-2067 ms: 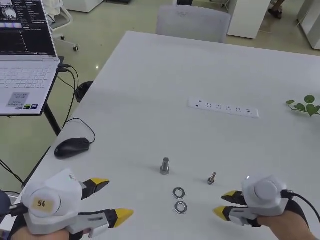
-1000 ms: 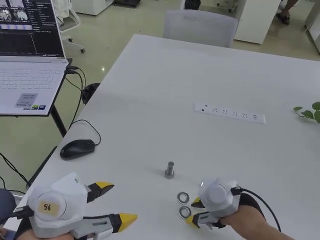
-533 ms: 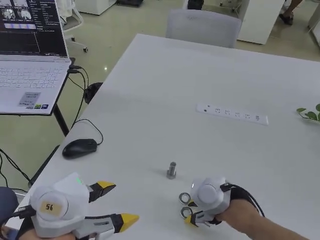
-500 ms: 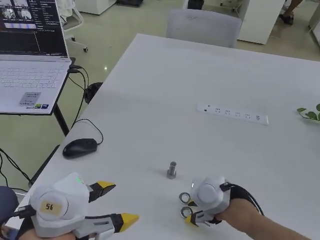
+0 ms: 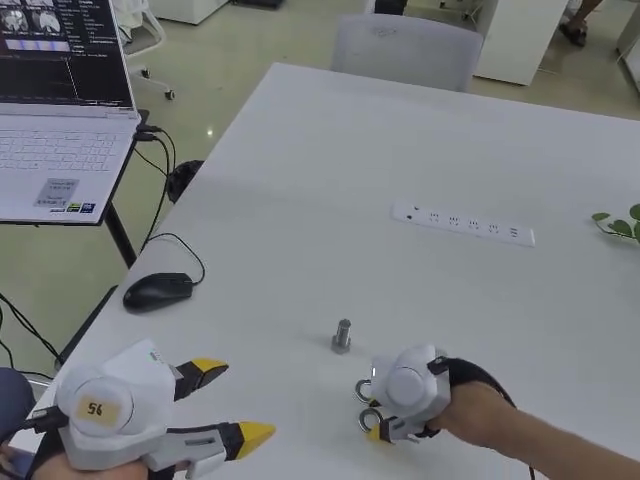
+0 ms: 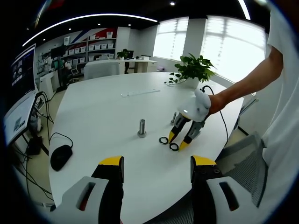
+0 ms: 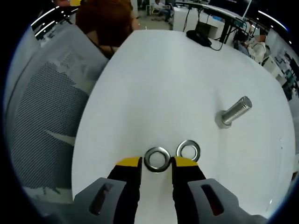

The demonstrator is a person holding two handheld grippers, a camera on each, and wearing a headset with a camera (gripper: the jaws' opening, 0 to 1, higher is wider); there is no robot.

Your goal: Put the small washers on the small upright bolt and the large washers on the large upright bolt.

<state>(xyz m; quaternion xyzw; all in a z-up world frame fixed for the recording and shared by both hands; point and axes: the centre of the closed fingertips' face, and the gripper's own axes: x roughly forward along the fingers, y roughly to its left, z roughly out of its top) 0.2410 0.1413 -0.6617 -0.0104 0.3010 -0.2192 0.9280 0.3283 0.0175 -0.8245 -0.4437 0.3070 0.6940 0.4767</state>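
Two steel washers lie flat side by side on the white table. My right gripper is down at the table, its yellow tips closed on the edges of the nearer washer. In the head view its body covers part of both washers. The large bolt stands upright just beyond them. The small bolt stands behind the right gripper in the left gripper view. My left gripper hovers open and holds nothing at the near left.
A black mouse with its cable lies near the table's left edge. A white power strip lies further back. An open laptop sits on a stand to the left. A chair stands at the far end, and a plant at the right.
My right gripper has moved left from beside the small bolt onto the washers and narrowed its jaws around the nearer one. The left gripper has stayed open in place.
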